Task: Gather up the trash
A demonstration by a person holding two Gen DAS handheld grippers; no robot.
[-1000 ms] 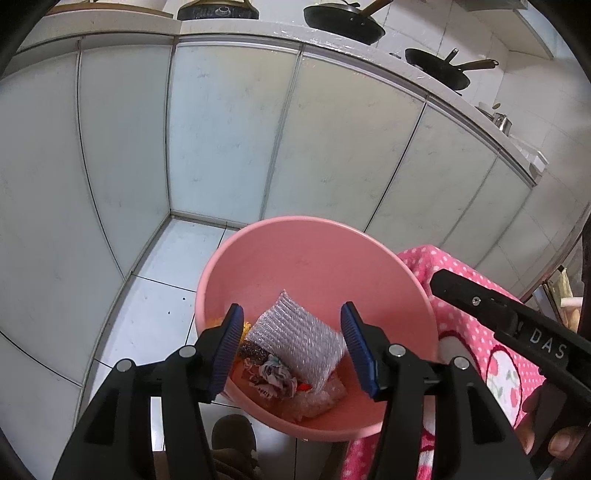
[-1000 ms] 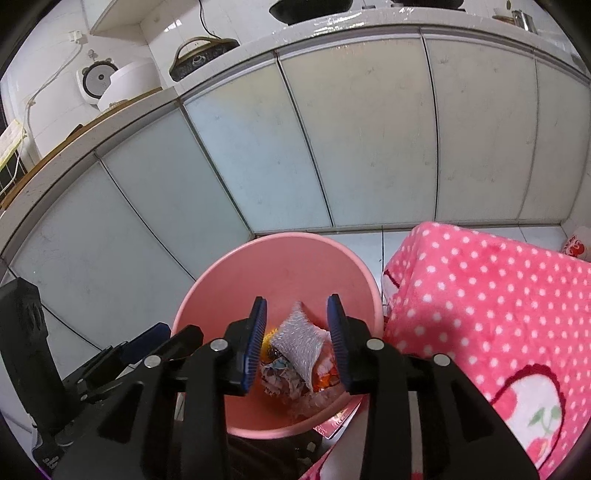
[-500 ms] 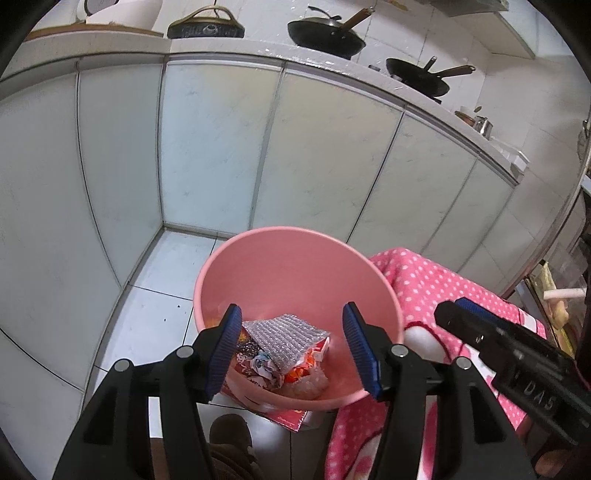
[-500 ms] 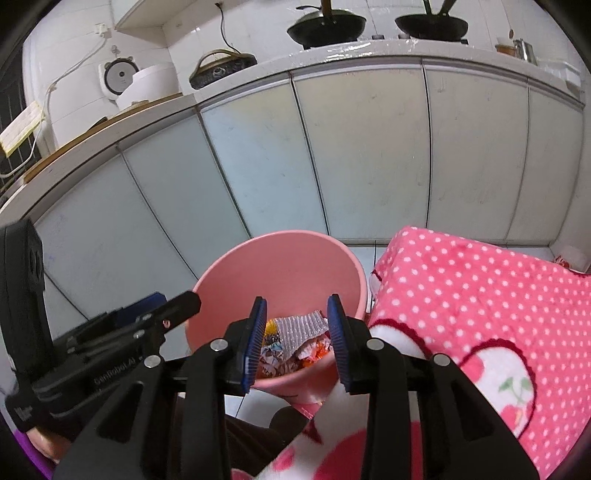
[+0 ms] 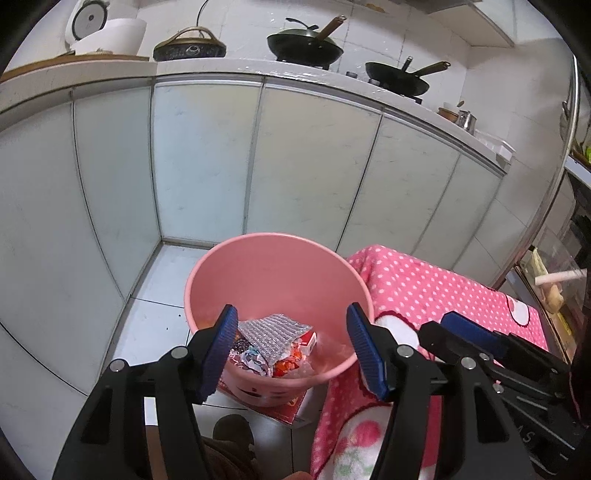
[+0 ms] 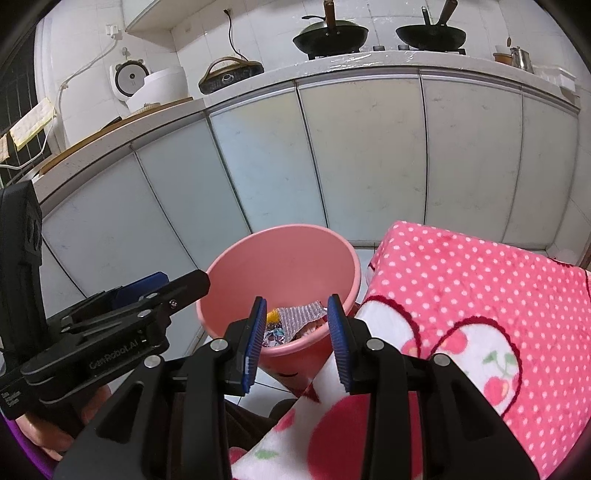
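A pink plastic bin (image 5: 277, 273) stands on the tiled floor by the cabinets; it also shows in the right wrist view (image 6: 280, 266). Inside lie a silver bubble-wrap pouch (image 5: 271, 330) and colourful wrappers (image 5: 255, 360); the pouch also shows in the right wrist view (image 6: 301, 314). My left gripper (image 5: 291, 345) is open and empty above the bin's near side. My right gripper (image 6: 297, 332) is open and empty, above the bin's near rim. Each gripper shows in the other's view, the right (image 5: 480, 343) and the left (image 6: 155, 295).
A pink polka-dot cloth (image 6: 480, 295) covers a surface right of the bin, also in the left wrist view (image 5: 436, 295). White cabinet doors (image 5: 207, 166) stand behind. The counter holds woks (image 6: 330, 35), a pot and a rice cooker (image 6: 151, 85). A red box (image 5: 291, 406) lies under the bin.
Both grippers have pulled up and back from the bin, which now looks smaller and lower. The counter top has come into view. Both stay open and empty.
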